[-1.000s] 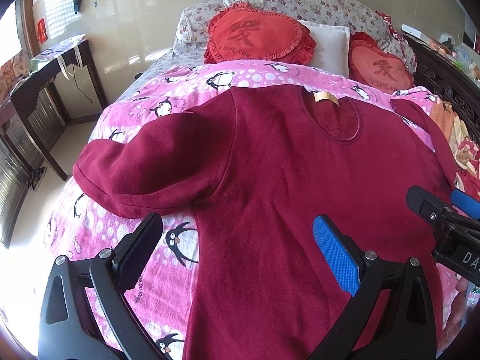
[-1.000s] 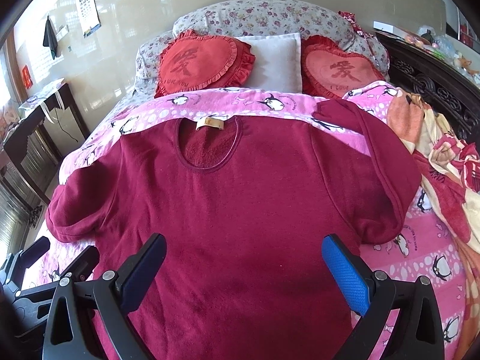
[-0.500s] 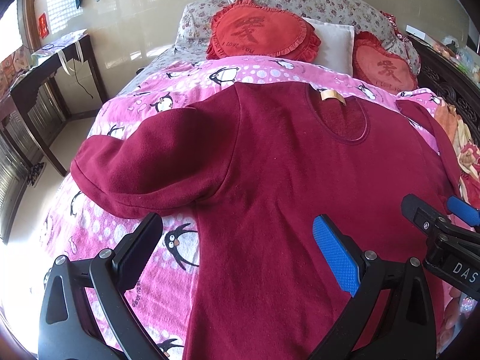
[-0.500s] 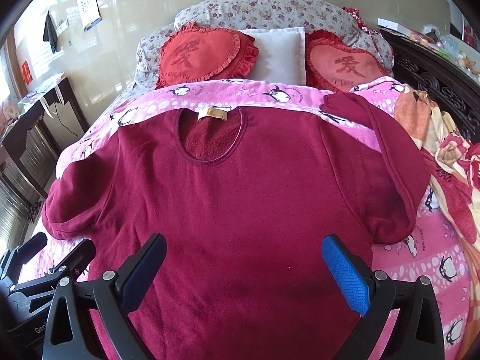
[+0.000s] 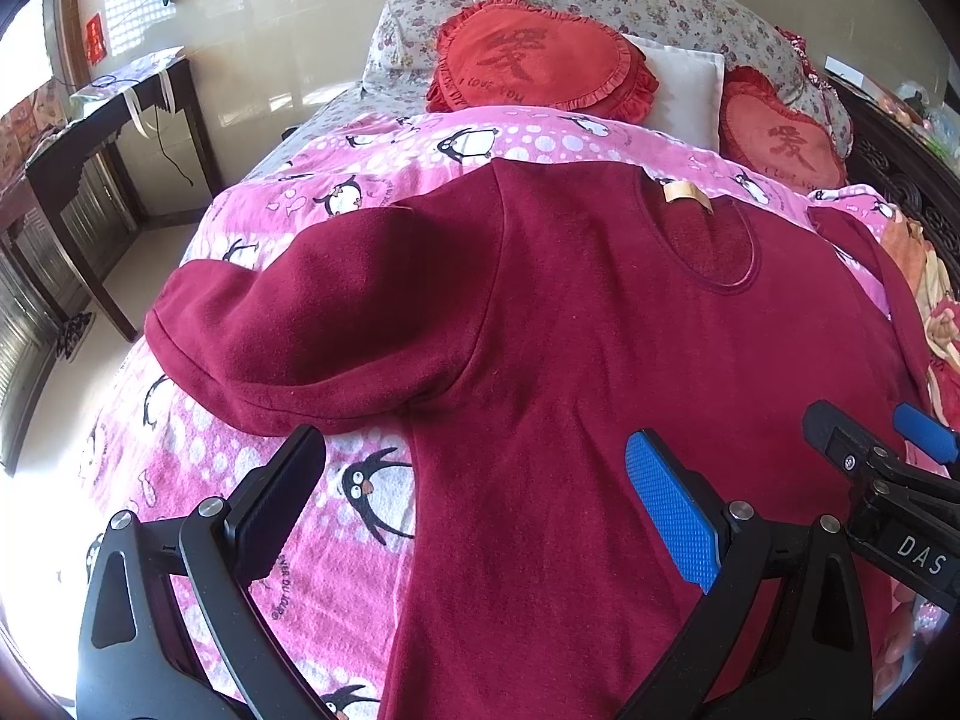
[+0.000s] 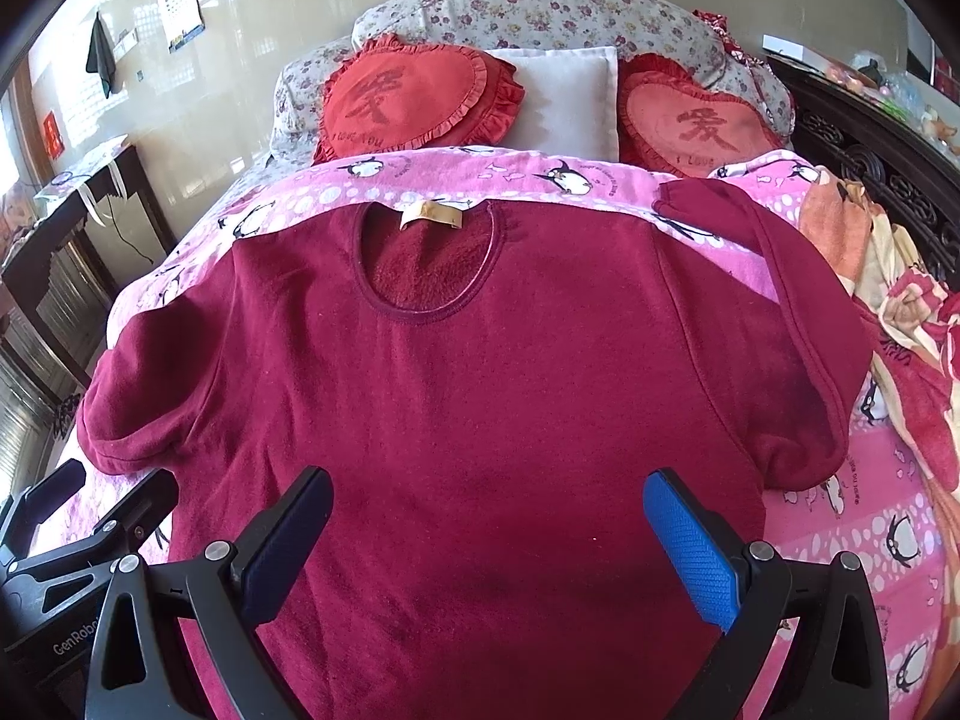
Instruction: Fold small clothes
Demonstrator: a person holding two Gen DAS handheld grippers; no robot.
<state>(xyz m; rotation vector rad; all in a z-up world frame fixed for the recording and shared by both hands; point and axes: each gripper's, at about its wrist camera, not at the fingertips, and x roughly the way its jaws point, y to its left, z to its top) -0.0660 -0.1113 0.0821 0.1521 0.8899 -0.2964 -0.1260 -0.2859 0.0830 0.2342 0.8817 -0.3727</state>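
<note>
A dark red long-sleeved top (image 5: 588, 360) (image 6: 480, 396) lies flat, front up, on a pink penguin-print blanket (image 5: 252, 480) (image 6: 840, 540), neck with a tan label toward the pillows. Its left sleeve (image 5: 288, 330) bunches beside the body; its right sleeve (image 6: 798, 324) curves down along the side. My left gripper (image 5: 474, 492) hovers open over the armpit and left side seam. Open too, my right gripper (image 6: 489, 531) hangs above the lower chest, nothing between its fingers. Each gripper shows in the other's view, the right gripper (image 5: 882, 456) and the left gripper (image 6: 102, 504).
Two red heart cushions (image 6: 414, 99) (image 6: 696, 120), a white pillow (image 6: 564, 96) and floral pillows (image 6: 528, 12) line the head of the bed. A dark wooden desk (image 5: 78, 138) stands left of the bed. A dark carved bed frame (image 6: 870, 144) and a crumpled colourful blanket (image 6: 906, 312) lie on the right.
Both grippers have drifted forward and lower over the top, which now fills more of each view. Both stay open; the garment has not moved.
</note>
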